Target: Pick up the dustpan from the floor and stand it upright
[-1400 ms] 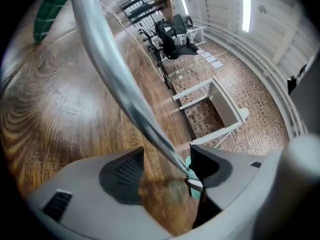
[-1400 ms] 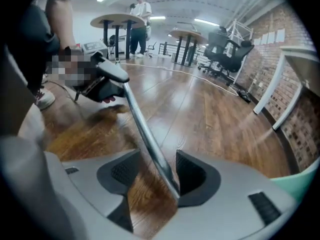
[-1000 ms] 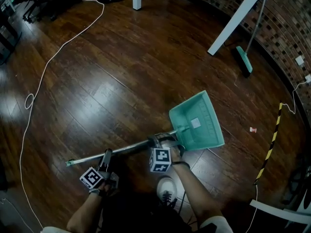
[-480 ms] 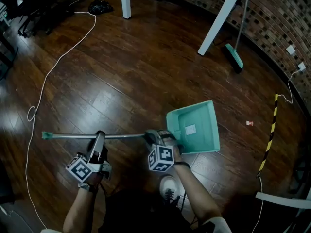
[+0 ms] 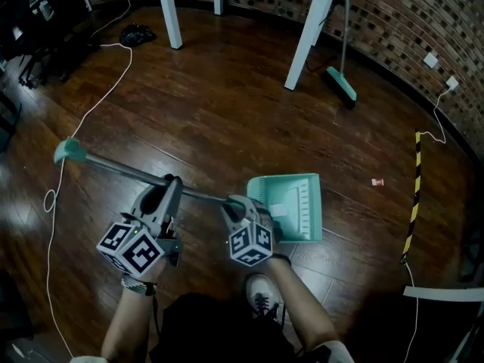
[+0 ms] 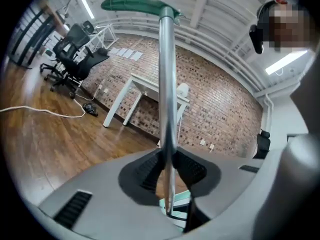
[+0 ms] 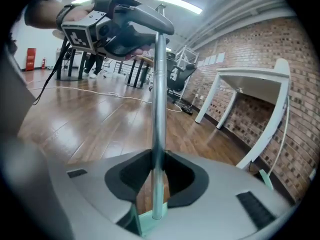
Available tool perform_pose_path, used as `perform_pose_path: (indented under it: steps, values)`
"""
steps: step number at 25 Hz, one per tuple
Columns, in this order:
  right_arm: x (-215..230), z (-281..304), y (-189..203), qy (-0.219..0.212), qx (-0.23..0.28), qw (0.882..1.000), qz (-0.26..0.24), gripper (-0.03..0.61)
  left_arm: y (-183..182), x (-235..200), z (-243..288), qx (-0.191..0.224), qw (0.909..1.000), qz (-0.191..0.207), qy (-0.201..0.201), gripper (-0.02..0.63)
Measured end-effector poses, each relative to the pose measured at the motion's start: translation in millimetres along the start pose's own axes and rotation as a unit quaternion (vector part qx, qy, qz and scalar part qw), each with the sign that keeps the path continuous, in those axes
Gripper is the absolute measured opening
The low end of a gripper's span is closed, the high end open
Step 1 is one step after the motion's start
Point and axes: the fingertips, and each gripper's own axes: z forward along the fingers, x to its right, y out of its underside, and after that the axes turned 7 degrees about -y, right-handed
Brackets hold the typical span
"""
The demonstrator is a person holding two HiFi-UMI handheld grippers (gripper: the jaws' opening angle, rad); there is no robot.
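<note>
Toe of a white shoe (image 5: 261,297) shows at the near edge, between the person's forearms. Just beyond it, the right claw (image 5: 237,203) is clamped on the dustpan's metal handle (image 5: 128,169) where the pole meets the pan, with its pads pressing the pole from both sides. The left claw (image 5: 169,183) sits to the left at about the same depth. It too is closed narrowly on the pole, partway along it. The teal dustpan (image 5: 296,210) lies immediately right of the right claw, with its wide lip turned to the right. I cannot tell whether it touches the wooden floor (image 5: 227,112). From the left claw the handle runs on leftward and farther off to its teal end cap (image 5: 69,150). A white cable (image 5: 87,113) trails over the floor on the left. On the right, a yellow-and-black strip (image 5: 414,195) lies along the boards. Farther off, a teal-headed broom (image 5: 340,83) leans at the brick wall (image 5: 393,29), beside white desk legs (image 5: 310,32).
</note>
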Motion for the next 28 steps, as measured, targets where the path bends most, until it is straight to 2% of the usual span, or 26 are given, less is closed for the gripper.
perform_pose_path:
  steps: [4, 7, 12, 15, 18, 21, 22, 23, 24, 26, 28]
  values:
    - [23.7, -18.6, 4.7, 0.026, 0.029, 0.998, 0.05, 0.097, -6.8, 45.2, 29.0, -0.014, 0.9982, 0.052, 0.026, 0.104]
    - [41.6, -36.6, 12.4, 0.046, 0.054, 0.993, 0.095, 0.097, -5.9, 87.1, 52.6, -0.029, 0.9926, 0.102, 0.058, 0.104]
    - [65.7, -65.5, 27.4, 0.082, 0.091, 0.979, 0.163, 0.097, 4.7, 161.8, 78.0, -0.043, 0.9722, 0.197, 0.119, 0.104]
    - [68.2, -78.9, 44.4, 0.103, 0.108, 0.972, 0.183, 0.098, 23.2, 196.8, 80.2, -0.037, 0.9596, 0.236, 0.149, 0.106]
    - [68.1, -89.8, 54.0, 0.125, 0.105, 0.967, 0.196, 0.098, 32.1, 220.0, 77.4, -0.026, 0.951, 0.262, 0.162, 0.106]
    - [71.7, -94.1, 53.0, 0.123, 0.106, 0.964, 0.208, 0.101, 31.9, 229.3, 77.7, -0.012, 0.9468, 0.277, 0.163, 0.106]
    - [69.9, -96.8, 53.3, 0.115, 0.105, 0.965, 0.21, 0.131, 33.2, 230.2, 77.3, -0.01, 0.9467, 0.278, 0.162, 0.109]
    - [66.0, -99.7, 55.2, 0.104, 0.101, 0.967, 0.211, 0.215, 34.1, 230.2, 76.4, -0.009, 0.947, 0.278, 0.16, 0.111]
    - [61.1, -102.7, 58.0, 0.094, 0.095, 0.969, 0.21, 0.256, 33.7, 229.4, 74.8, -0.009, 0.9477, 0.278, 0.158, 0.114]
    - [53.7, -110.4, 62.9, 0.086, 0.083, 0.972, 0.204, 0.265, 28.6, 227.2, 70.0, -0.003, 0.949, 0.276, 0.153, 0.133]
    - [54.1, -121.2, 65.4, 0.096, 0.079, 0.971, 0.205, 0.266, 21.6, 224.2, 64.9, 0.003, 0.9505, 0.271, 0.151, 0.16]
